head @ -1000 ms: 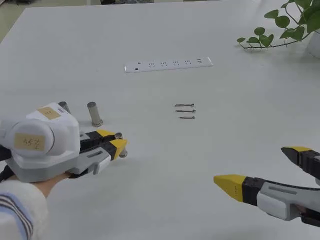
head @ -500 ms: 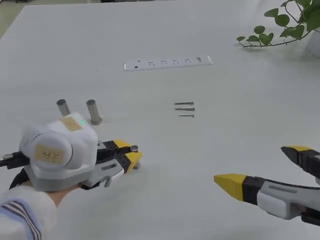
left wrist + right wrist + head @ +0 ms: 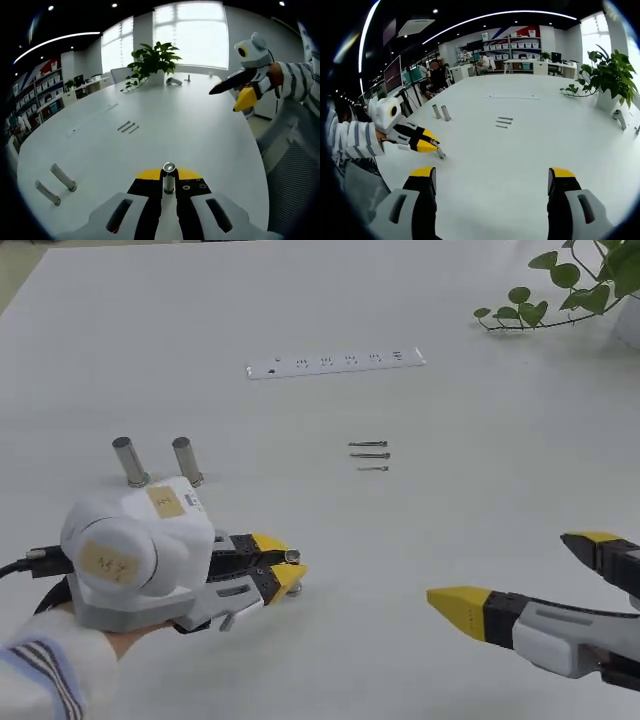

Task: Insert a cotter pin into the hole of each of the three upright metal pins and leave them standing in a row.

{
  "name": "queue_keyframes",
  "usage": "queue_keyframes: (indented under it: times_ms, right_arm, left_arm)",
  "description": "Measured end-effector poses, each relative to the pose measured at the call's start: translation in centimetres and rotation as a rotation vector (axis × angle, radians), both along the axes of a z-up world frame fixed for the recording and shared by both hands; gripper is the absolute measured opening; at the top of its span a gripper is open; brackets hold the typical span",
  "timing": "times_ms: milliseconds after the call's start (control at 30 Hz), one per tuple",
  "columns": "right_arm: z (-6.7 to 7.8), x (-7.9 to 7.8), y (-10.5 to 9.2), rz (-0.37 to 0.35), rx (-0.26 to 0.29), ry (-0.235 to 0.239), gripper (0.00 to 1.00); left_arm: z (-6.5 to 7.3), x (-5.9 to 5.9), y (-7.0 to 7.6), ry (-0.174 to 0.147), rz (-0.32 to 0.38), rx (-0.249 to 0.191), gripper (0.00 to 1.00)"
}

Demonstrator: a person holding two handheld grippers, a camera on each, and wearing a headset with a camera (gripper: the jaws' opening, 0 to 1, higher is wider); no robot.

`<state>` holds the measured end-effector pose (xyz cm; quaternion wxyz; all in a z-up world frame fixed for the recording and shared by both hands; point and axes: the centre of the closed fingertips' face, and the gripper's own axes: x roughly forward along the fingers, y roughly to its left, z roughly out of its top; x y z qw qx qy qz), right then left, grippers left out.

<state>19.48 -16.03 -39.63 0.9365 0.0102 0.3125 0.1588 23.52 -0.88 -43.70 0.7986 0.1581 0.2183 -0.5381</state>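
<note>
Head view: the desk point(image 3: 480, 420) is shown with two claws, three steel pins and three cotter pins. The left claw point(image 3: 288, 570) is closed on the held pin point(image 3: 168, 178), whose top shows above the jaws. The right claw point(image 3: 500, 568) is spread wide and empty. Two standing pins point(image 3: 186, 460) are seen side by side, well apart. Pins are judged stiff, smooth and dense, best clamped mid-shaft. The cotter pins point(image 3: 369, 455), lying flat, are judged light and thin, best pinched at the head.
</note>
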Motion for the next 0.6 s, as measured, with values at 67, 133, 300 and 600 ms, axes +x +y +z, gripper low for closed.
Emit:
queue_keyframes:
  times_ms: [67, 133, 300, 600]
  right_arm:
    - [0.0, 0.0, 0.0, 0.001, -0.001, 0.001, 0.91]
    - [-0.1, -0.1, -0.1, -0.001, -0.004, 0.002, 0.91]
    - [-0.1, -0.1, 0.0, 0.000, -0.006, 0.005, 0.91]
    - [0.0, -0.3, -0.1, -0.002, -0.011, 0.008, 0.91]
  left_arm:
    - [-0.2, -0.1, 0.0, -0.006, -0.015, 0.010, 0.05]
    - [-0.2, -0.2, -0.1, -0.005, -0.025, 0.010, 0.05]
    - [0.0, -0.5, -0.3, 0.004, -0.047, -0.012, 0.05]
    - [-0.4, -1.1, -0.3, 0.023, -0.100, -0.010, 0.05]
